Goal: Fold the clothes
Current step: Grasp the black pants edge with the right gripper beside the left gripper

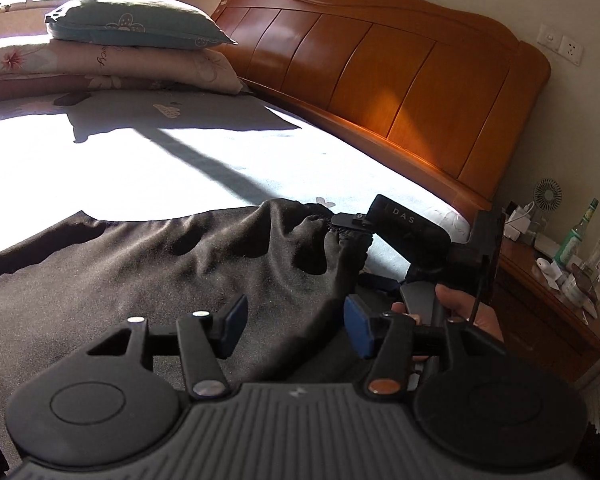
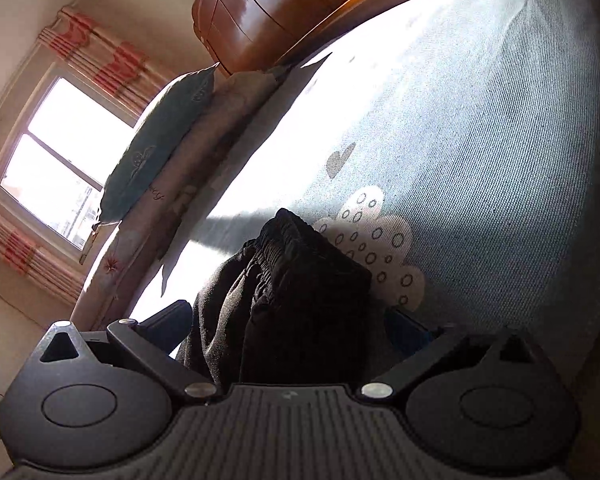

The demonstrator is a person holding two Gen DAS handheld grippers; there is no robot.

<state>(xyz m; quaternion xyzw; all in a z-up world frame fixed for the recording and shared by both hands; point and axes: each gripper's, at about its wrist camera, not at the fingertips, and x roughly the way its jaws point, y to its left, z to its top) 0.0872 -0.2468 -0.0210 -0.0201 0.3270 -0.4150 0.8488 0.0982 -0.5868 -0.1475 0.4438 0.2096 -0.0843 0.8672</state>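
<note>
pale blue-grey cotton bedsheet (image 1: 260,168) fills the middle of the left wrist view, much of it bleached white by sun so its print is lost there. an orange-brown wooden headboard (image 1: 380,80) runs along the upper right, and a teal pillow (image 1: 140,24) sits stacked on a pink floral pillow (image 1: 112,68) at upper left. the black soft-fabric garment (image 1: 160,264) lies spread across the lower half of that frame on the sheet, its near edge hidden behind the left gripper (image 1: 296,326), whose blue-padded jaws stand apart above the cloth, holding nothing. at right centre the right gripper (image 1: 350,226) pinches the garment's gathered elastic edge, lifting it. in the right wrist view the bunched garment (image 2: 292,300) sits between the fingers (image 2: 168,320), the right-hand finger mostly hidden in shadow. a cluttered bedside table (image 1: 548,304) at the right edge is too small to read.
</note>
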